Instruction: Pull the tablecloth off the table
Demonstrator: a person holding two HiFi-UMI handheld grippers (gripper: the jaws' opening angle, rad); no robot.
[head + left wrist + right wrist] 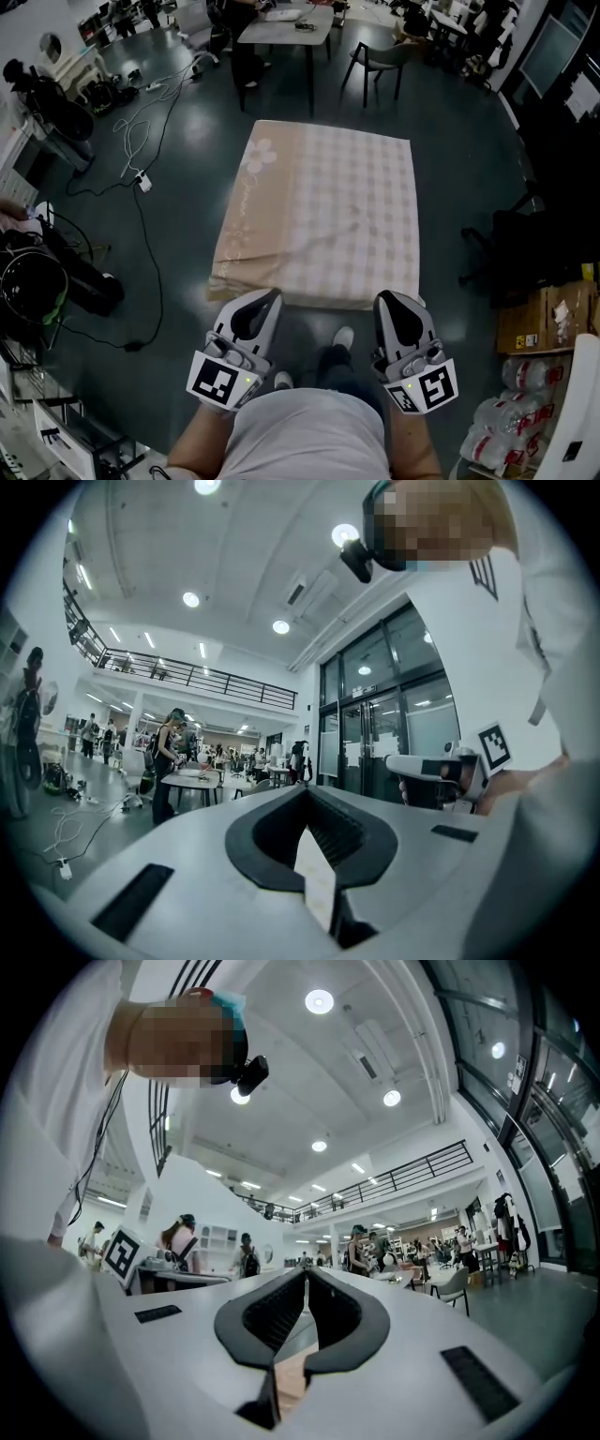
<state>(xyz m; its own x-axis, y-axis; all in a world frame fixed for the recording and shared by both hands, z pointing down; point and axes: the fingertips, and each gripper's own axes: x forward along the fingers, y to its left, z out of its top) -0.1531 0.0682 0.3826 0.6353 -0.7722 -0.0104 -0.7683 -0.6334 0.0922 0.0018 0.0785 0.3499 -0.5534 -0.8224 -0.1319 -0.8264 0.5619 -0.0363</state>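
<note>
The tablecloth [323,211], pale pink and beige check with a flower print at its far left corner, lies spread flat over the table in the head view. Both grippers are at its near edge. My left gripper [270,296] is shut at the near left part of that edge. In the left gripper view a pale strip of cloth [314,874] shows in the gap between its jaws [305,794]. My right gripper [386,298] is shut at the near right corner, with pinkish cloth [289,1377] in its jaw gap [307,1274]. The table itself is hidden under the cloth.
The person's feet [342,337] stand just before the near edge. Cables and a power strip [142,178] lie on the floor at left, beside black bags [37,272]. Cardboard boxes [534,319] and water bottles [511,408] stand at right. Another table [286,28] and a chair [380,61] stand beyond.
</note>
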